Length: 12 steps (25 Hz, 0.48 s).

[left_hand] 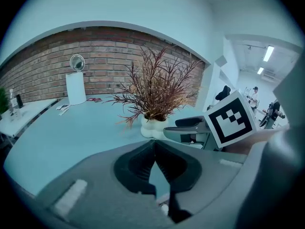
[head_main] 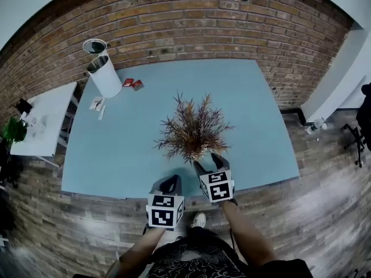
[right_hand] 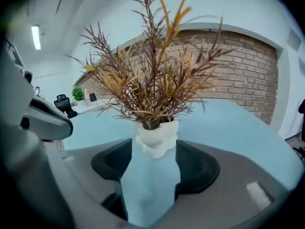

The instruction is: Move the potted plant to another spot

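Observation:
The potted plant [head_main: 194, 129] has dry reddish-brown fronds in a lumpy white pot [right_hand: 155, 137]. It stands upright on the pale blue table [head_main: 127, 149], close to the table's front edge. My right gripper [head_main: 208, 160] reaches over that edge, jaws spread wide. The pot stands between its fingertips [right_hand: 183, 149] with its sides close to both pads; I see no squeeze. From the left gripper view the pot [left_hand: 153, 128] is just left of the right gripper [left_hand: 190, 128]. My left gripper [head_main: 170, 184] hovers at the table edge, left of the pot, its jaws shut on nothing [left_hand: 153, 147].
A white cylinder bin [head_main: 105, 74] with a round lid [head_main: 94, 45] stands at the table's back left, beside small red items [head_main: 133, 84] and papers [head_main: 97, 103]. A white side table [head_main: 43, 123] with a green plant [head_main: 13, 129] is at far left. A brick wall runs behind.

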Each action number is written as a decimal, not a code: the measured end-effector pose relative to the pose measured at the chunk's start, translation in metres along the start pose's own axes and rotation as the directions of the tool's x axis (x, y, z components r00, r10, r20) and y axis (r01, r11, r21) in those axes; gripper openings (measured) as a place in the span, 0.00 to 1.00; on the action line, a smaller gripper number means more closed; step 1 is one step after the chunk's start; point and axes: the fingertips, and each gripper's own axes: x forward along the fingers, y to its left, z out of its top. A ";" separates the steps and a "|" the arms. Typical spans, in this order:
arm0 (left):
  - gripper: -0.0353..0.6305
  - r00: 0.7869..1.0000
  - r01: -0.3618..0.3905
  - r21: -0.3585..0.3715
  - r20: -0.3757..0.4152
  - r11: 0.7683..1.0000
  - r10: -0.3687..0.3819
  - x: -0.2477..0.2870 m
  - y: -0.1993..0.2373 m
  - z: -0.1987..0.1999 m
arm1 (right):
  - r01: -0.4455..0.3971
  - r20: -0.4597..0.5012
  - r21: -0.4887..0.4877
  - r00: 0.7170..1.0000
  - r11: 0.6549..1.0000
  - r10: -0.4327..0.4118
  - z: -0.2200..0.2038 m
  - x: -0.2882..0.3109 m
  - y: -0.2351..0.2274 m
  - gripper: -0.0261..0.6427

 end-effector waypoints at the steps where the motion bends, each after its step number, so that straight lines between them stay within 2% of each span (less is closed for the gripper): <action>1: 0.06 1.000 0.007 0.003 0.004 1.000 -0.007 -0.002 -0.003 -0.001 | 0.005 0.007 0.010 1.000 1.000 -0.005 0.000 -0.005 0.001 0.46; 10: 0.06 0.997 0.056 0.018 0.044 0.998 -0.056 -0.028 -0.019 -0.007 | 0.016 0.053 0.050 0.998 0.999 -0.018 -0.001 -0.050 0.027 0.35; 12: 0.06 0.997 0.061 0.023 0.048 0.998 -0.062 -0.034 -0.022 -0.010 | 0.014 0.063 0.056 0.998 0.998 -0.017 0.000 -0.061 0.034 0.29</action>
